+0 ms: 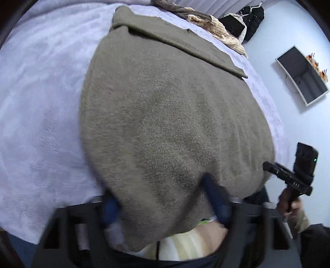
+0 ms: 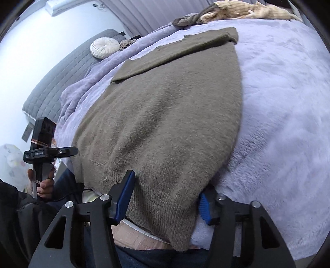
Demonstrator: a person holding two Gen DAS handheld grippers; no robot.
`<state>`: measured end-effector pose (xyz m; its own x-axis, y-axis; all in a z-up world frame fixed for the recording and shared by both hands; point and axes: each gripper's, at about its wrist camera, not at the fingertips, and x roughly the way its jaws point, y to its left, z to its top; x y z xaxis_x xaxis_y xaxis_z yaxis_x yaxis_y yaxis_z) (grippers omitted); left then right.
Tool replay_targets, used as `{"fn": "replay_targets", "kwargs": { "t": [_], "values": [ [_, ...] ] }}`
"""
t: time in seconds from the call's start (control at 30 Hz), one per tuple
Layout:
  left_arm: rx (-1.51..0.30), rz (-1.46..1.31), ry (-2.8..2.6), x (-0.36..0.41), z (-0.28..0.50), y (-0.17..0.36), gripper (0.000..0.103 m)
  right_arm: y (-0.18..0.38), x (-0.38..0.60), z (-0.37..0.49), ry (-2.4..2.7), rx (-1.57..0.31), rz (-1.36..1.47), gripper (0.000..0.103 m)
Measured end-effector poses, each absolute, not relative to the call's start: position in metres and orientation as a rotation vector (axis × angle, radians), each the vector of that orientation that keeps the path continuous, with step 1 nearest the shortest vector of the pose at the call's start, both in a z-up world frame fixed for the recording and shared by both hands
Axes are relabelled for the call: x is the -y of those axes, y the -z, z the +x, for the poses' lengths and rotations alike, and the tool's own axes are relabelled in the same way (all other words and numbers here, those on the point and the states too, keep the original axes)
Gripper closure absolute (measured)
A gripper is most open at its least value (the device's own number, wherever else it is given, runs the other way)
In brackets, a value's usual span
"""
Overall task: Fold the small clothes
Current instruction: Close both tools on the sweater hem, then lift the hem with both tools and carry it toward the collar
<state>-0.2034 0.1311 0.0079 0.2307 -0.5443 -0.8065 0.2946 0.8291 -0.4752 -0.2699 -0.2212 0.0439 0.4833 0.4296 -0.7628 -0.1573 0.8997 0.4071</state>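
Note:
An olive-brown knit sweater (image 1: 165,115) lies flat on a lavender fleece blanket (image 1: 41,103), a sleeve folded across its far end. In the left wrist view, my left gripper (image 1: 163,198) is open, its blue fingers (image 1: 214,198) straddling the sweater's near hem, one pad on top and the other partly under the cloth. In the right wrist view, my right gripper (image 2: 165,200) is open too, its blue fingers (image 2: 123,198) either side of the sweater's (image 2: 165,115) other near corner. Each gripper shows in the other's view: the right (image 1: 292,175), the left (image 2: 47,152).
A crumpled beige and brown garment pile (image 2: 237,12) lies at the blanket's (image 2: 288,103) far end. A round white cushion (image 2: 105,47) rests on a grey quilt (image 2: 61,82). A wall screen (image 1: 303,74) hangs to the right. The bed's near edge is by my body.

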Motion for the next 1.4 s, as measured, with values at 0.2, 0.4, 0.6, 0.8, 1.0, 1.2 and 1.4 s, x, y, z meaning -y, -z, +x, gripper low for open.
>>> {"fn": "replay_targets", "kwargs": {
  "t": [0.2, 0.4, 0.6, 0.8, 1.0, 1.2, 1.4],
  "values": [
    [-1.182, -0.299, 0.572, -0.145, -0.205, -0.022, 0.089, -0.055, 0.227, -0.278, -0.395, -0.988, 0.352, 0.092],
    [-1.037, -0.333, 0.593, -0.156, -0.2, -0.071, 0.089, -0.096, 0.227, -0.273, -0.456, -0.861, 0.44, 0.093],
    [-0.976, -0.373, 0.591, -0.158, -0.175, -0.093, 0.089, -0.121, 0.241, -0.261, -0.456, -0.762, 0.539, 0.093],
    [-0.947, -0.481, 0.545, -0.158, -0.145, -0.101, 0.089, -0.142, 0.251, -0.243, -0.408, -0.694, 0.612, 0.093],
    [-0.941, -0.547, 0.477, -0.169, -0.123, -0.104, 0.089, -0.161, 0.252, -0.218, -0.364, -0.657, 0.61, 0.093],
    [-0.943, -0.51, 0.416, -0.163, -0.115, -0.108, 0.089, -0.168, 0.25, -0.205, -0.285, -0.664, 0.579, 0.093],
    [-0.974, -0.391, 0.319, -0.147, -0.104, -0.11, 0.089, -0.176, 0.238, -0.193, -0.213, -0.693, 0.479, 0.093]
  ]
}}
